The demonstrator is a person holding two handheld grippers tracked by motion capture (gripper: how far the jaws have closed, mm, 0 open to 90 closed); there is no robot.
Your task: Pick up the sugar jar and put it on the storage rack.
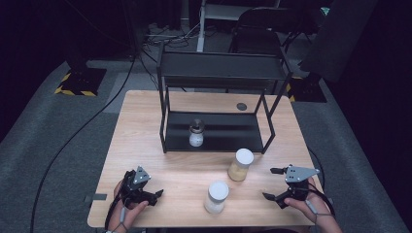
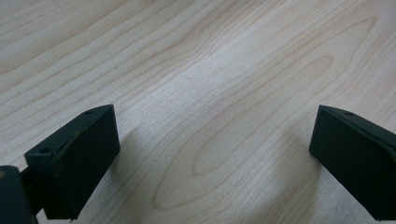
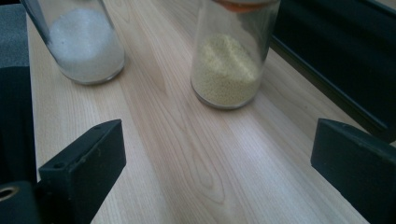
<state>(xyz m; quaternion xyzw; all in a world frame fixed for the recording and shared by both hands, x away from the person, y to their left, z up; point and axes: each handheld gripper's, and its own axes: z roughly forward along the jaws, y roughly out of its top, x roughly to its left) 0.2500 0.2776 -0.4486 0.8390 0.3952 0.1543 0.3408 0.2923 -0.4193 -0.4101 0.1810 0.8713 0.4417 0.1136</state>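
Two white-lidded glass jars stand on the wooden table (image 1: 145, 116): one with yellow grains (image 1: 240, 165) (image 3: 227, 70) and one with white powder (image 1: 216, 197) (image 3: 85, 46). A third, smaller jar (image 1: 196, 132) with a dark top sits on the lower shelf of the black rack (image 1: 216, 73). My left gripper (image 1: 158, 195) (image 2: 210, 163) rests low over bare wood at the front left, open and empty. My right gripper (image 1: 273, 183) (image 3: 219, 168) is held at the front right, open, its jaws facing the two jars from a short distance.
The rack stands at the table's far half with an empty upper shelf. A small dark round disc (image 1: 241, 106) lies on the table behind the rack. Cables and a chair (image 1: 262, 24) lie on the grey floor beyond.
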